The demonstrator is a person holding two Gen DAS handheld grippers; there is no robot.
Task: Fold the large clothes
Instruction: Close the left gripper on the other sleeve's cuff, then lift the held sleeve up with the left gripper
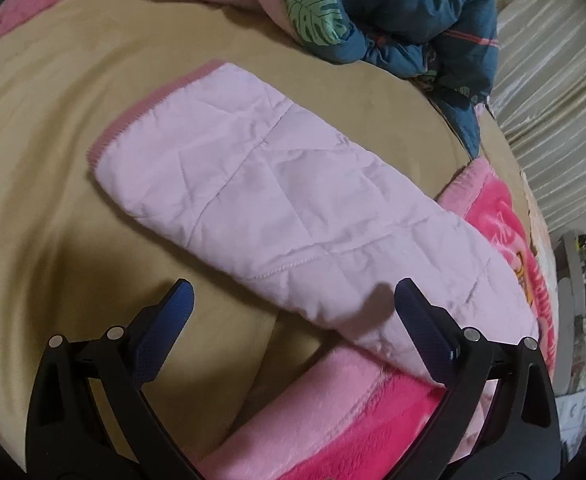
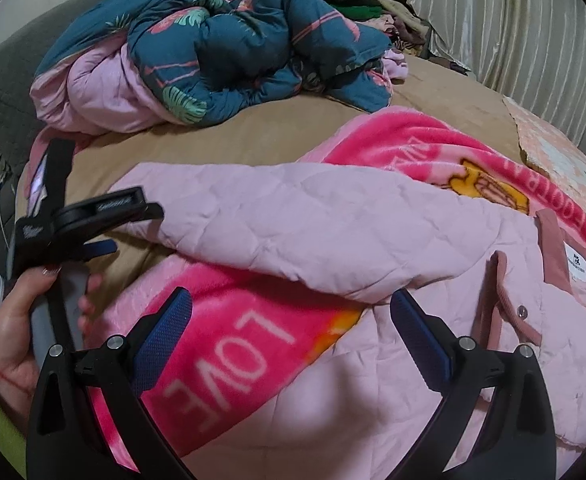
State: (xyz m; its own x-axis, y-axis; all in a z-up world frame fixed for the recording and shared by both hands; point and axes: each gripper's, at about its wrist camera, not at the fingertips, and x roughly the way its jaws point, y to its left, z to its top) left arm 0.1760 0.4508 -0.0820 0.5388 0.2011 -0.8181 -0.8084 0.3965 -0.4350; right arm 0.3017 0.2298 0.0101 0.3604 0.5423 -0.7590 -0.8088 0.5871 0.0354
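A pale pink quilted jacket lies on the bed. Its sleeve stretches across the tan sheet, with the darker pink cuff at the far left. In the right wrist view the jacket's body fills the lower right, collar and white label at the right edge, and the sleeve runs left. My left gripper is open just above the sleeve's near edge, holding nothing. A hand holds the left gripper beside the sleeve. My right gripper is open over the jacket's armpit area.
A bright pink fleece blanket with white lettering lies under the jacket. A bunched teal duvet with pink lining sits at the bed's far side. Behind it are a clothes pile, a pale curtain and a grey throw.
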